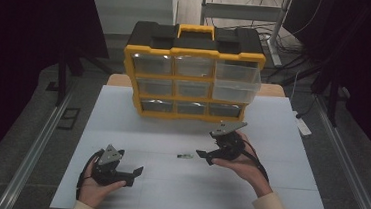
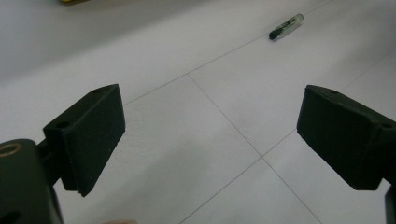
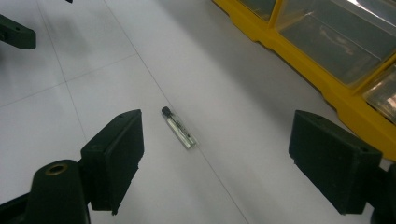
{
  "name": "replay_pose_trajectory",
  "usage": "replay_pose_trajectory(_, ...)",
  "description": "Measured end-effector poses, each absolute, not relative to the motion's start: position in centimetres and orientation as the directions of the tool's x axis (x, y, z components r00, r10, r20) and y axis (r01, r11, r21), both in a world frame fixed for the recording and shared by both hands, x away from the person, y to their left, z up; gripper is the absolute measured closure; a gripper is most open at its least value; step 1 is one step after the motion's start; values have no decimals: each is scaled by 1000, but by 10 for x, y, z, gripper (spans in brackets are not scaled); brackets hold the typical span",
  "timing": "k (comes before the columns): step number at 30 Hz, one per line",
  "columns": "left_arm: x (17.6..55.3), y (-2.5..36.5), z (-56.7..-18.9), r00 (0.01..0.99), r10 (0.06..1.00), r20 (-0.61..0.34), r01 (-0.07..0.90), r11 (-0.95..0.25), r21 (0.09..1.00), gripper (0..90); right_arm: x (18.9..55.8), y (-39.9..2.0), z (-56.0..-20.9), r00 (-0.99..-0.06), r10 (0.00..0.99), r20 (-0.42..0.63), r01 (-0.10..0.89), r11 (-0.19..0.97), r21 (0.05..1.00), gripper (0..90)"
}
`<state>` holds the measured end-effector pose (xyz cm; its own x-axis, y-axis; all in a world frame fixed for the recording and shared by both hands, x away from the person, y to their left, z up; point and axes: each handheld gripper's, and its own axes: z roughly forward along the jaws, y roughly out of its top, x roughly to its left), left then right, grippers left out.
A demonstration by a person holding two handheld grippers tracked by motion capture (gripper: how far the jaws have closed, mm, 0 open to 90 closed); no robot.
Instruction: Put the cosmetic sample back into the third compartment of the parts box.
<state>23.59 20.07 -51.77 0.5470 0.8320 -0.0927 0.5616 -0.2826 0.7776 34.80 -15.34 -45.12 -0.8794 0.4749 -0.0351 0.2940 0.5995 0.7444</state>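
A small clear vial with a black cap (image 1: 185, 156) lies flat on the white table top (image 1: 281, 142), between the two hands. My right gripper (image 1: 204, 156) is open just right of it; in the right gripper view the vial (image 3: 179, 128) lies on the table ahead of the wide-apart jaws (image 3: 212, 163), nearer the left one. My left gripper (image 1: 135, 175) rests open near the front left of the table, empty. The vial (image 2: 286, 27) lies far off at the upper right in the left gripper view, beyond its open gripper (image 2: 210, 135).
A yellow and black organiser (image 1: 193, 72) with clear drawers stands at the back of the table. Its top right drawer (image 1: 236, 82) is pulled out. The organiser's yellow frame (image 3: 299, 60) is close on the right in the right gripper view.
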Motion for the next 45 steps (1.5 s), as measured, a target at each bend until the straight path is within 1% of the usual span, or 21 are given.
replay_pose_trajectory(10, 236, 200, -518, 551, 830, -91, 561, -288, 776, 88, 353, -141, -458, -897, 441, -34, 281, 627, 727, 185)
replay_pose_trajectory(17, 236, 199, -518, 555, 827, -89, 559, -292, 777, 91, 358, -138, -460, -897, 442, -11, 298, 623, 724, 188)
replay_pose_trajectory(32, 236, 199, -518, 556, 826, -90, 560, -293, 775, 91, 368, -122, -466, -915, 403, 3, 288, 649, 704, 197)
replay_pose_trajectory(45, 236, 199, -518, 557, 826, -90, 560, -294, 775, 92, 372, -102, -479, -935, 353, -8, 263, 713, 650, 199)
